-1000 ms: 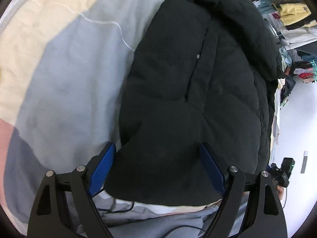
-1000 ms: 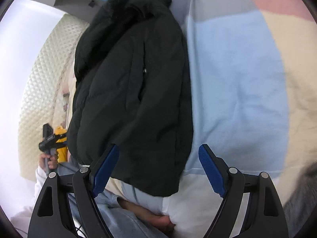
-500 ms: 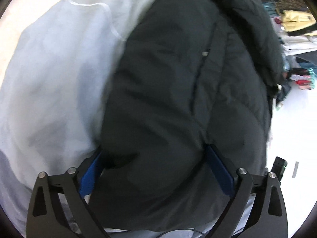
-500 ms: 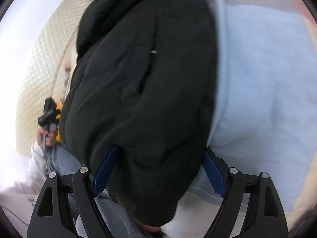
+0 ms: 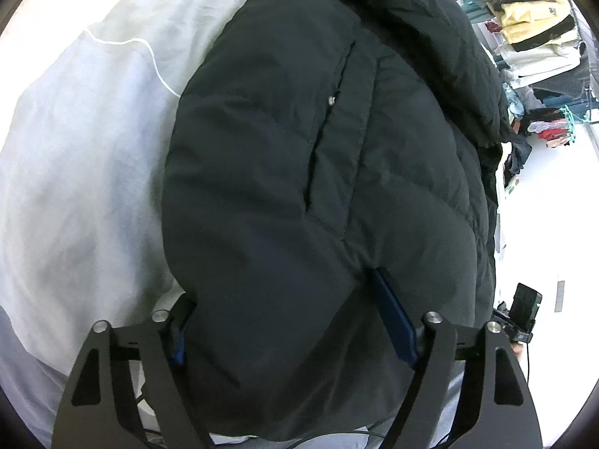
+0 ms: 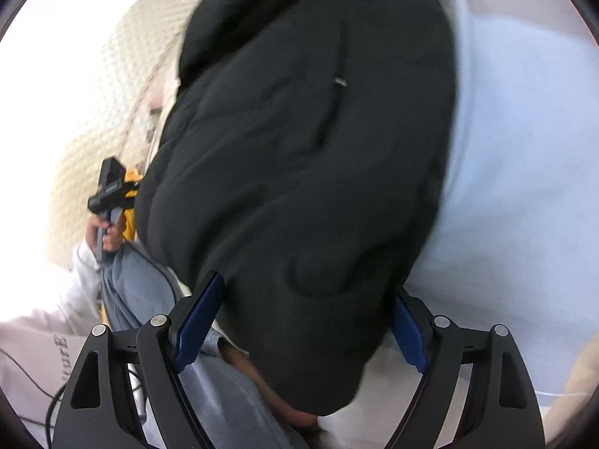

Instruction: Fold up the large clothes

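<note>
A large black puffer jacket [image 5: 318, 172] lies folded lengthwise on a pale bedspread [image 5: 75, 172]; it also fills the right wrist view [image 6: 307, 142]. My left gripper [image 5: 284, 299] is open, its blue pads straddling the jacket's near hem, which bulges between the jaws. My right gripper [image 6: 307, 307] is open too, its pads on either side of the hem's other corner. Neither pair of pads has closed on the fabric.
Stacked clothes [image 5: 531, 30] sit on shelves at the far right. A quilted cream headboard [image 6: 97, 119] stands left of the bed. The person's jeans [image 6: 209, 381] and the other gripper's handle [image 6: 108, 191] show at lower left.
Both grippers have moved forward and down onto the jacket's near hem. The fabric, earlier in front of the pads, now sits between the jaws.
</note>
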Motion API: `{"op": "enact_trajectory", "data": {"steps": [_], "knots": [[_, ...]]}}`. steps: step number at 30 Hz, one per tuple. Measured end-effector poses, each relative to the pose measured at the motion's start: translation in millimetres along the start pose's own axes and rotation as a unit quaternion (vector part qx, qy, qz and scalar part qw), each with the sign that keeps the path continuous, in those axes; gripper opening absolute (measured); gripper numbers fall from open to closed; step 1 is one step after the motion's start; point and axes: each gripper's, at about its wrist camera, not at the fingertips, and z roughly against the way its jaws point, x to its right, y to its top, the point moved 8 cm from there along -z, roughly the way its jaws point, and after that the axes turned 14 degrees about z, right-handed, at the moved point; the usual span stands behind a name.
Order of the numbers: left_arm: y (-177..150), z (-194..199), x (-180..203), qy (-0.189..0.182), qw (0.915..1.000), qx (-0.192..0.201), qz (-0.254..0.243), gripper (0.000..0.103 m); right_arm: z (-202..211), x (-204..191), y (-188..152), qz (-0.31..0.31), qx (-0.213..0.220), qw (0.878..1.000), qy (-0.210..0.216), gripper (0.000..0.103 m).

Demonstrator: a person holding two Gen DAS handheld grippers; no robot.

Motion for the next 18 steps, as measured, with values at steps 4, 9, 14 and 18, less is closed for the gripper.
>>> {"op": "enact_trajectory", "data": {"steps": [4, 9, 14, 18], "knots": [[1, 5, 1, -0.02, 0.9998, 0.002, 0.002, 0.065, 14, -12, 7, 0.012, 0.007, 1.0, -0.005, 0.083], [-2, 13, 11, -0.052, 0.9986, 0.008, -0.006, 0.059, 33, -30, 13, 0.023, 0.032, 0.999, 0.006, 0.083], [-2, 12, 13, -0.052, 0.9986, 0.008, -0.007, 0.059, 11, -14, 8, 0.01, -0.002, 1.0, -0.016, 0.083], [-2, 6, 11, -0.043, 0.9991, -0.004, -0.004, 0.059, -25, 17, -10, -0.036, -0.063, 0.997, -0.03, 0.082]]}}
